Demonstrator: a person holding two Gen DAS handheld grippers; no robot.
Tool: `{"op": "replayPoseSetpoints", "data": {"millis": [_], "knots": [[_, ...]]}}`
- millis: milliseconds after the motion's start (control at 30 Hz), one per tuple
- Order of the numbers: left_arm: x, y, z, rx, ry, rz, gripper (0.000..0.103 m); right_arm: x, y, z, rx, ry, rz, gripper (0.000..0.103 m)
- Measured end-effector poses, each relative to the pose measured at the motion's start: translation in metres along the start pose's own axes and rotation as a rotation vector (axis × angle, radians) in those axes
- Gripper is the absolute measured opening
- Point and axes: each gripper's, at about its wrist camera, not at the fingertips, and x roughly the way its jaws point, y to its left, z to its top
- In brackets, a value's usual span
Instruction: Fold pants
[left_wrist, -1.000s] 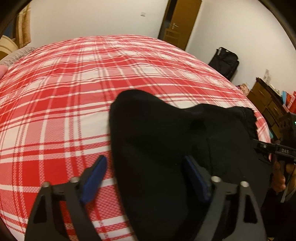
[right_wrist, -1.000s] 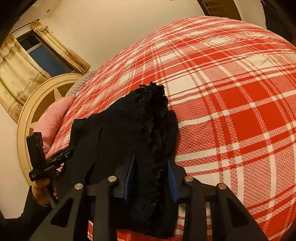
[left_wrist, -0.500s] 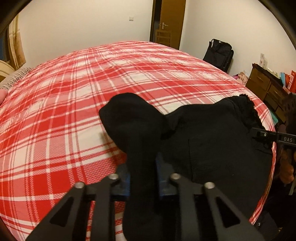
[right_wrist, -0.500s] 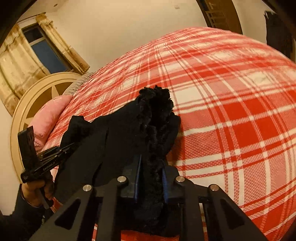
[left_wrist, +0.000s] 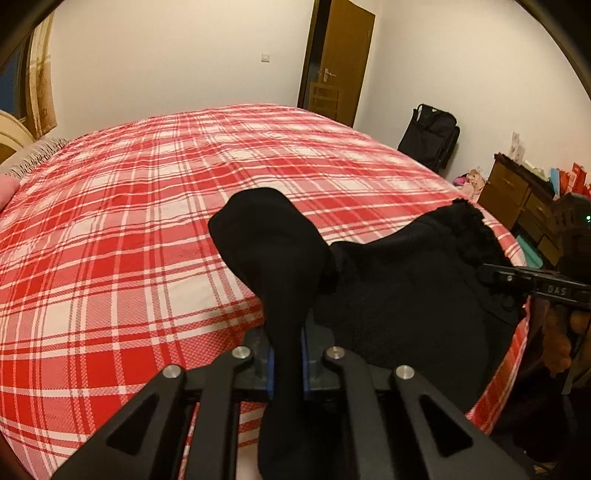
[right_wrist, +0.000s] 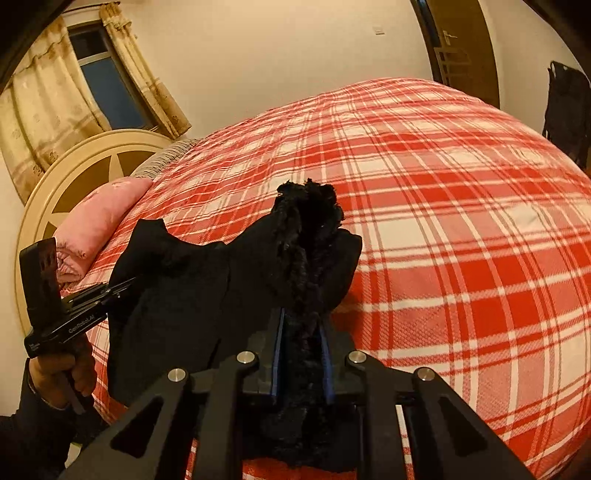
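Observation:
Black pants (left_wrist: 399, 295) hang lifted over the near edge of a red plaid bed (left_wrist: 147, 221). My left gripper (left_wrist: 286, 354) is shut on a smooth black corner of the pants, which stands up in a peak between its blue pads. My right gripper (right_wrist: 301, 347) is shut on the frilly, gathered edge of the pants (right_wrist: 306, 229). In the right wrist view the left gripper (right_wrist: 70, 317) sits at the far left, held by a hand. The right gripper (left_wrist: 535, 286) appears at the right edge of the left wrist view.
A pink pillow (right_wrist: 99, 218) and a round cream headboard (right_wrist: 66, 173) stand at the bed's head. A brown door (left_wrist: 336, 62), a black bag (left_wrist: 428, 136) and a wooden dresser (left_wrist: 517, 192) line the far wall and right side.
The left gripper went from open around the cloth to shut on it. The right gripper closed tighter on the frilly edge. Both have lifted the pants up off the bed.

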Motion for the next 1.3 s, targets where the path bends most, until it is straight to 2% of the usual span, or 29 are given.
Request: {"op": "replayPoseSetpoints", "data": {"millis": [233,467,833,1300], "knots": [[-0.015,0.008,0.001,-0.023,-0.028,-0.01,0.009,0.008,0.018,0.012,-0.042,0.009,0.013,0.017],[-0.044,0.027,0.009,-0.055,-0.097,0.018,0.009,0.027,0.042,0.032,-0.079,0.026,0.066,0.016],[-0.086,0.096,-0.007,-0.162,-0.143,0.136,0.009,0.09,0.112,0.068,-0.171,0.079,0.216,0.016],[-0.127,0.169,-0.044,-0.287,-0.16,0.267,0.009,0.155,0.206,0.08,-0.291,0.165,0.328,0.016]]}}
